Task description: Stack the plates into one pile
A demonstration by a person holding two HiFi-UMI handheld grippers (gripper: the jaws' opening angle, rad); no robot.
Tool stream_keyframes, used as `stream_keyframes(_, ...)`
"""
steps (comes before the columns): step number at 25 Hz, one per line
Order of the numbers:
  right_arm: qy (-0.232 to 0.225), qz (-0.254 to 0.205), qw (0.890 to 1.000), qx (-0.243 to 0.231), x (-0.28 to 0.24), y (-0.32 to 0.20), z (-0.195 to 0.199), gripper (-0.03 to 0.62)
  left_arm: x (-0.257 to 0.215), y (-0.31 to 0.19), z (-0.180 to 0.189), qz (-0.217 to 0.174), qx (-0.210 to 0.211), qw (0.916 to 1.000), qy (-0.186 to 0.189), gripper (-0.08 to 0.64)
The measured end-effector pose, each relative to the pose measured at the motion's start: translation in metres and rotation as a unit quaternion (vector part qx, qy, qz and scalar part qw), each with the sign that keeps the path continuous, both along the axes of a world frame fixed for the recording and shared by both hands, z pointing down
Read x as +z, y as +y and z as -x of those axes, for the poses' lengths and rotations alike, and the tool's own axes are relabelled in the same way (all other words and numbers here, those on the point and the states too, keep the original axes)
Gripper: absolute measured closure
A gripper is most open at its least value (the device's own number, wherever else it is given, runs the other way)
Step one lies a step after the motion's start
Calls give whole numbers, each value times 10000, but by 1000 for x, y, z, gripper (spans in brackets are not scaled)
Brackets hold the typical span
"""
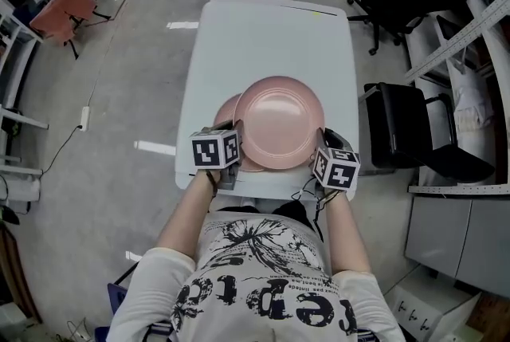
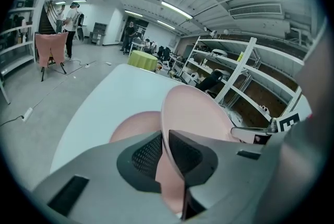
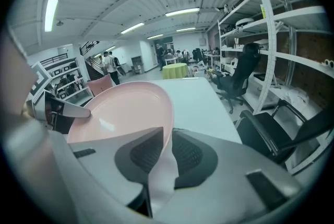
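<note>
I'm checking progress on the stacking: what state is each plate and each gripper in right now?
held plate: gripped at both side rims, partly over the lower plate.
lower plate: flat on the table, partly covered.
left gripper: shut on the held plate's left rim.
right gripper: shut on its right rim.

White table (image 1: 271, 37), pink plate (image 1: 225, 113) atop

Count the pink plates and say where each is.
2. The top plate is gripped at its rim by the left gripper and right gripper; the bottom plate lies on the table, mostly under it. More may be hidden beneath.
</note>
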State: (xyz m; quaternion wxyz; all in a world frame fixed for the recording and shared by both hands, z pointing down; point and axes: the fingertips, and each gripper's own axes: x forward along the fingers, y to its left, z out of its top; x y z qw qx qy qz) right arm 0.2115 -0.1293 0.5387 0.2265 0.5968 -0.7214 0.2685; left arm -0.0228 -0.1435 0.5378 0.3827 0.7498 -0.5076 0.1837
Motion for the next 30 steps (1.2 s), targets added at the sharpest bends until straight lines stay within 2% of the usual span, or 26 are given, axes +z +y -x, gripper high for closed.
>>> stream_keyframes(7,-31,136,9999,7,14,4,50,532,18,4,50,146,81,9997,-203,509)
stream_keyframes(13,32,265,9996,-30,30,3,74,532,37,5,75,306,126,9985,-429,506)
stream_keyframes(18,55,442,9990,-35,46,1,81,532,54,3,82,446,113,9964,-706,505)
stream_keyframes(23,104,552,9984,-60,52,-6,85,532,60,-1,86,410,250,9935,-1036,491)
stream_keyframes(30,231,781,9966,-142,61,-2,83,528,62,-1,76,256,455,9927,-1091,482)
